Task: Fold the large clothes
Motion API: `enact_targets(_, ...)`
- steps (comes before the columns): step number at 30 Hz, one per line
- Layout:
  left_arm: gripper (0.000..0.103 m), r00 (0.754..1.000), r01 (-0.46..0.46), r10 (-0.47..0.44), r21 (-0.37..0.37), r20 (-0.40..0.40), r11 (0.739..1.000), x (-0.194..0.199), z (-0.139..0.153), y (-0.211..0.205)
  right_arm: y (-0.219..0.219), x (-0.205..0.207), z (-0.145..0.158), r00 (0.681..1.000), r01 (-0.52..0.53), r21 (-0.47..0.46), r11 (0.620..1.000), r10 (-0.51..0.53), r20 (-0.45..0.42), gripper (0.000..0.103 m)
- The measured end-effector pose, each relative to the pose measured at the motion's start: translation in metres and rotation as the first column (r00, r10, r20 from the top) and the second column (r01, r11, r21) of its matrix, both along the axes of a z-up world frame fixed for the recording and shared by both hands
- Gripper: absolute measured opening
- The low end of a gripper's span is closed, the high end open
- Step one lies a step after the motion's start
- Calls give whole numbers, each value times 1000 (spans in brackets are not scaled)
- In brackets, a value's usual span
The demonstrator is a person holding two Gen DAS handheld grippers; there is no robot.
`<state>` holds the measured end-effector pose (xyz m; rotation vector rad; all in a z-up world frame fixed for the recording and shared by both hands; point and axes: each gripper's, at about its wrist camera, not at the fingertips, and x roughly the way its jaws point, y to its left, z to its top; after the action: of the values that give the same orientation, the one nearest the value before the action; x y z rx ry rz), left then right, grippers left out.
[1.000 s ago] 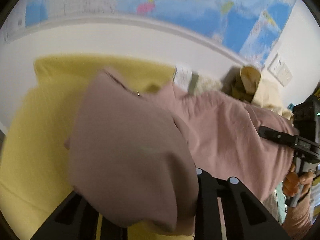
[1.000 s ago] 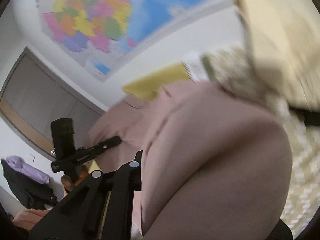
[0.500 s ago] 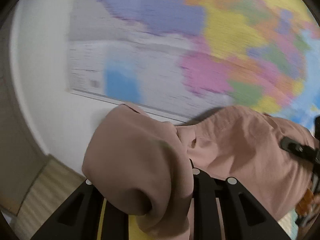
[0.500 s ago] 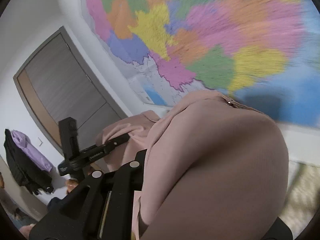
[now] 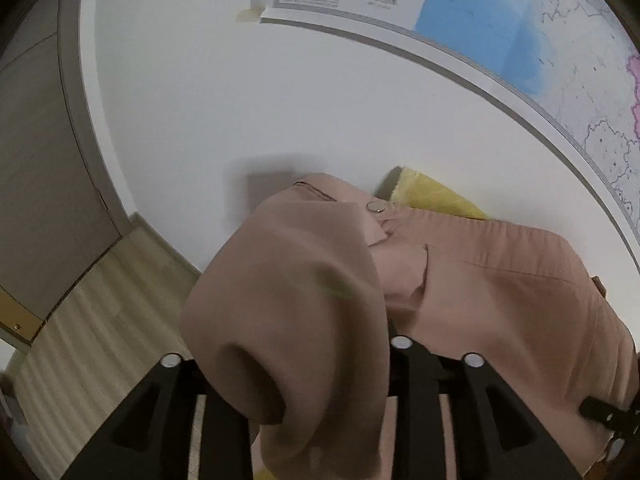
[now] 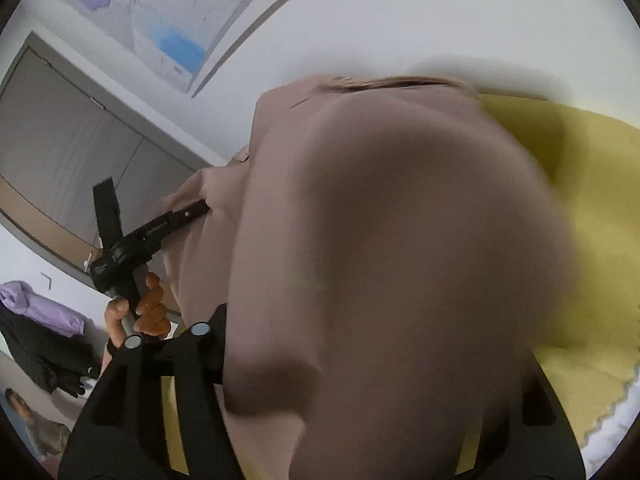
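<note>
Fingers of my left gripper pinch the pink garment; right gripper likewise, cloth bunched over its fingers. Garment hangs aloft above yellow sheet. I'd keep both grips level, edge taut, lower evenly.

Soft, even indoor light fills both views, with no glare. The pink garment casts a faint grey shadow on the white wall behind it. Fisheye distortion bends the map's edge and the door frame into curves, and dark vignetting rings the corners. In the right wrist view, the cloth nearest the lens is badly out of focus.
</note>
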<state>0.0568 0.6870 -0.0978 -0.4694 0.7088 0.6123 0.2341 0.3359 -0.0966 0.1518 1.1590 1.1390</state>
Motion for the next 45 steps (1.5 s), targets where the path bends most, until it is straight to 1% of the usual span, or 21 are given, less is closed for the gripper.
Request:
enact_targets(3,49,1000,-4,5,31,-31,1000,-3,1,0,-20,7,6,999,27,38,999,-26,-28,73)
enact_targets(6,62,998,-32,35,64,-43,997,-12,4,-4,-34,11,13,998,64,65,996,-62,-28,67)
enact_targets(7,65,998,-42,45,73,-38,996,-15,6,-7,-34,13,15,997,68,83,994,-66,-34,60)
enact_targets(8,71,997,-54,58,86,-41,995,-18,7,-8,-37,13,13,996,64,108,992,-57,-62,36)
enact_targets(9,73,996,-74,80,113,-45,991,-22,10,-10,-29,16,11,995,65,99,993,-58,-81,20)
enact_targets(11,74,995,-77,85,157,-44,985,-29,17,-17,-22,9,2,993,36,58,998,-29,-117,13)
enact_targets(14,79,996,-72,79,206,-28,976,-35,26,-28,-13,-9,1,994,-24,-13,1000,23,-103,13)
enact_targets(16,79,998,-57,60,241,-6,969,-41,34,-39,-13,-14,7,999,-9,-64,998,7,-44,25)
enact_targets(17,80,999,-46,44,249,12,968,-42,38,-44,-16,-13,14,999,35,-92,995,-34,14,36)
enact_targets(20,81,998,12,-26,239,53,971,-44,45,-65,-27,-8,36,983,145,-91,985,-133,125,43)
enact_targets(23,82,988,121,-140,227,68,966,-36,46,-88,-29,-10,64,944,227,-61,972,-204,260,48)
enact_targets(26,82,971,211,-230,225,62,951,-20,41,-113,-1,-17,85,931,163,-15,987,-148,332,51)
enact_targets(28,83,963,245,-263,224,57,943,-10,36,-126,24,-19,86,913,116,-40,992,-91,399,50)
enact_targets(31,83,954,283,-296,182,50,942,1,27,-141,61,-3,64,926,107,-107,989,-59,374,47)
enact_targets(32,83,954,285,-296,168,44,944,6,22,-142,68,11,43,954,110,-142,984,-65,292,43)
enact_targets(35,83,948,307,-315,149,32,940,10,12,-149,61,34,0,980,150,-183,971,-122,156,36)
enact_targets(37,83,945,318,-325,145,27,937,12,7,-149,53,32,-2,979,148,-157,976,-121,165,35)
enact_targets(40,83,947,314,-321,151,25,937,10,4,-155,49,31,7,980,150,-184,971,-122,154,41)
enact_targets(42,91,948,307,-316,153,41,939,7,5,-160,47,21,23,970,146,-173,974,-107,219,51)
enact_targets(43,92,950,298,-309,165,44,940,3,6,-165,40,13,27,962,141,-165,976,-96,255,54)
enact_targets(45,96,951,292,-306,200,42,935,-5,10,-179,35,-3,40,946,121,-127,985,-76,314,58)
